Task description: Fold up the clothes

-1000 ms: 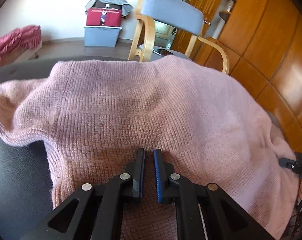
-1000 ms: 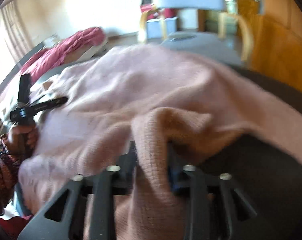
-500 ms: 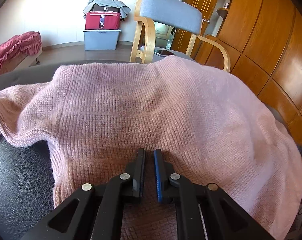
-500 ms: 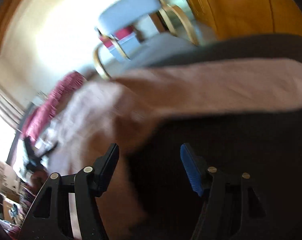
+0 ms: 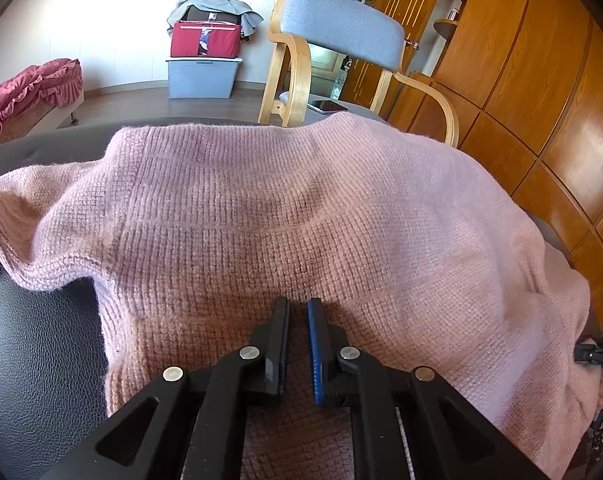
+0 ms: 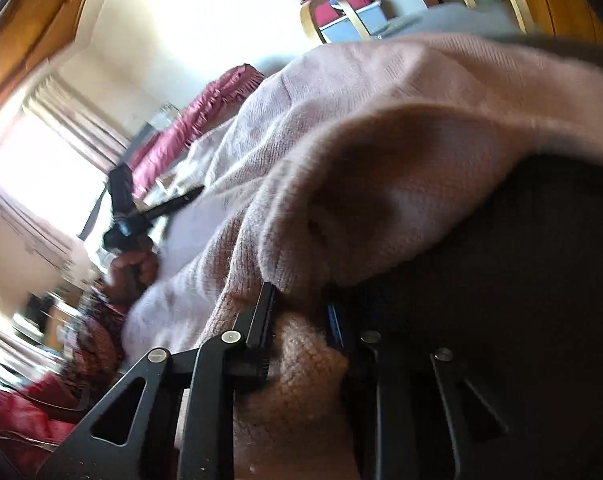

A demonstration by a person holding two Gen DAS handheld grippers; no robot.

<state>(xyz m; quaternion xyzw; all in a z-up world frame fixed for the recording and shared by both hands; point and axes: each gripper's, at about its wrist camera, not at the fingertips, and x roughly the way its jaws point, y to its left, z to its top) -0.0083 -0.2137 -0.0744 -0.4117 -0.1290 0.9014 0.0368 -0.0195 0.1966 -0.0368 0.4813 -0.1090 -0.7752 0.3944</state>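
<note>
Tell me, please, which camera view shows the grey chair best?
The left wrist view: the chair is sharp there, with its grey backrest, wooden arms and a phone on its seat. The right wrist view is blurred and shows only wooden parts and a cropped strip of the backrest at its top edge.

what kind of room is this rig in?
Likely a lived-in home room, not a lab: wooden armchair with grey padding, wood-panelled cabinets, a storage bin stacked with bags, and a pink sweater spread on a black leather surface.
</note>
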